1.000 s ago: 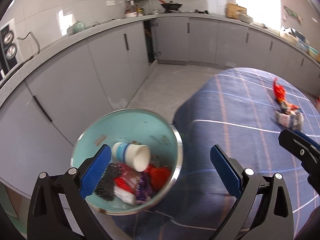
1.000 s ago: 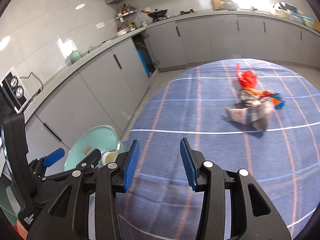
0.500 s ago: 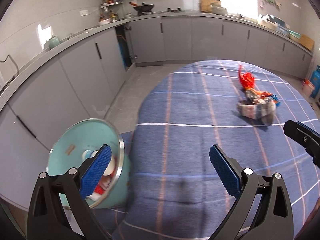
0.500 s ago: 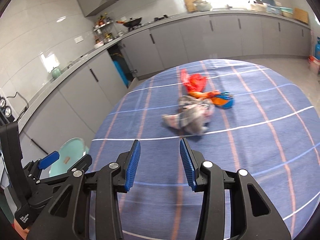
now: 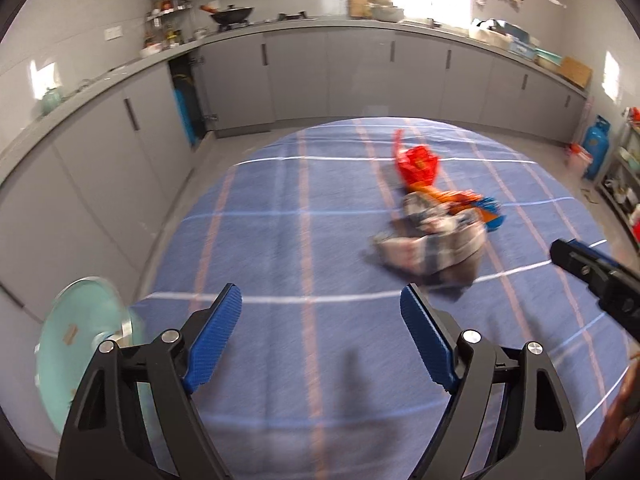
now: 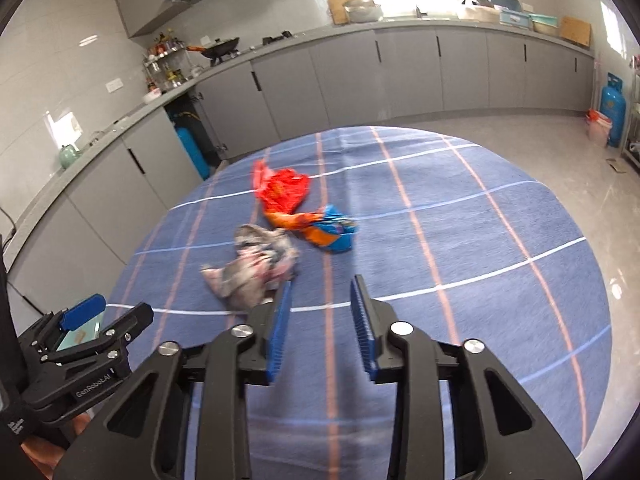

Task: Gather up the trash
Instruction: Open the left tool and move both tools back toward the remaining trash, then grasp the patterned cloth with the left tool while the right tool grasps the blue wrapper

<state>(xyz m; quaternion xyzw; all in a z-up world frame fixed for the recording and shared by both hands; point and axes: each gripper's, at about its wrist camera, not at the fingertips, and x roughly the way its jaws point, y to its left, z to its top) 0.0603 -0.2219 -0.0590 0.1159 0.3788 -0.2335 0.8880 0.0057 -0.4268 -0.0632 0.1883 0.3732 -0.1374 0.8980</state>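
Three pieces of trash lie bunched together on the blue plaid cloth of the table (image 6: 480, 240), well ahead of both claws: a crumpled grey-and-white wrapper (image 6: 252, 268) nearest, an orange-and-blue snack bag (image 6: 324, 232) just behind it, and a red plastic wrapper (image 6: 284, 190) farthest back. The three touch or overlap along a rough line running away from the person.

From the right claw (image 6: 322, 328) the grey wrapper sits ahead and slightly to its left, with the near edge of the wrapper just beyond the tip of the left finger. Its jaws have just been closing and now stand narrow but still parted, with only cloth showing between them. From the left claw (image 5: 320, 336) the same pile lies ahead and clearly to its right, farther off; its jaws have also just been narrowing yet remain spread wide, and nothing is between them.

The right claw therefore looks the nearer one to the grey wrapper, and a short push forward and leftward would probably bring it over that piece, though the jaws may need to reopen to take the bulk of it.

The teal bin (image 5: 76, 344) stands off the table's left edge, beside the left claw and well apart from the pile.
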